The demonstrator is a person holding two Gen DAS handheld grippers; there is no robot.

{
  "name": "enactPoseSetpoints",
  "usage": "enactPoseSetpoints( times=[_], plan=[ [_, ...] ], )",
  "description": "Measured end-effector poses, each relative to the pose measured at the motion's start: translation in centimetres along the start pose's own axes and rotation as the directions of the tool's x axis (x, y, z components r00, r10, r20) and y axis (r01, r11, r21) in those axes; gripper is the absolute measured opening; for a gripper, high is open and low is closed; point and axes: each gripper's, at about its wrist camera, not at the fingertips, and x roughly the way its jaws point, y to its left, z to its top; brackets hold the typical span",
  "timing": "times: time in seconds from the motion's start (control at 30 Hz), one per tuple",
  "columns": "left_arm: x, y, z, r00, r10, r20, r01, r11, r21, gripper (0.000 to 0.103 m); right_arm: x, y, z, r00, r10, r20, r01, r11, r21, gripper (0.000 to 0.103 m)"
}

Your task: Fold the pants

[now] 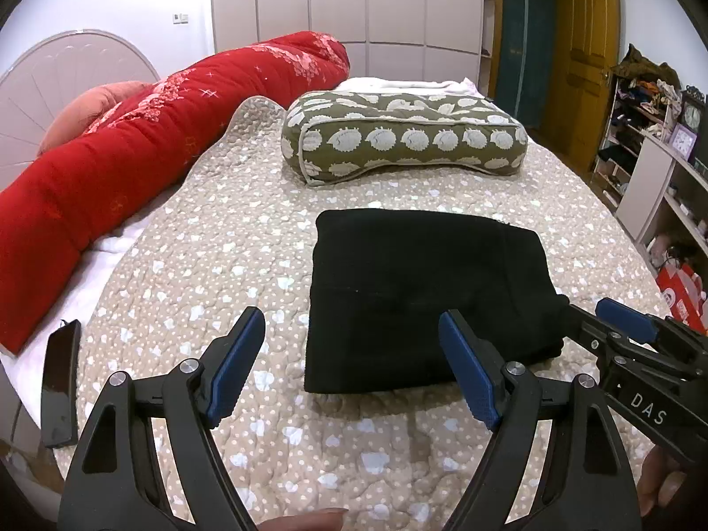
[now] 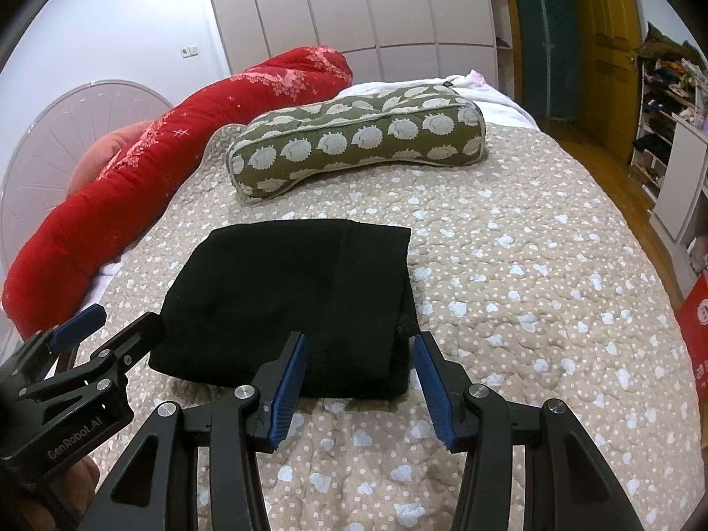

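pants: black knit pants lie folded into a thick rectangle on the beige quilted bedspread with pale blue hearts
left gripper: blue-padded jaws spread wide, holding nothing, just short of the near edge
right gripper: jaws apart, empty, at the near right corner
behind: olive hedgehog-print pillow, red floral rolled quilt

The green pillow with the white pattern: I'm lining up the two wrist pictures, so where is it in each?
Left wrist: the green pillow lies upper centre, beyond the folded black pants.
Right wrist: the pillow lies upper centre-left, again beyond the pants.
Shared landmark: the red quilt roll on the left.
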Motion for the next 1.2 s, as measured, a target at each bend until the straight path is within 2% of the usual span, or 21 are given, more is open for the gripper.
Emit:
enactPoseSetpoints(
  times=[1.2],
  plan=[
    [-0.59, -0.24, -0.91, 1.000, -0.003, -0.002, 0.003, 1.000, 0.008, 0.082, -0.33, 0.82, -0.63, 1.000, 0.017, -0.017, -0.017, 1.000, -0.005, 0.048]
  ],
)
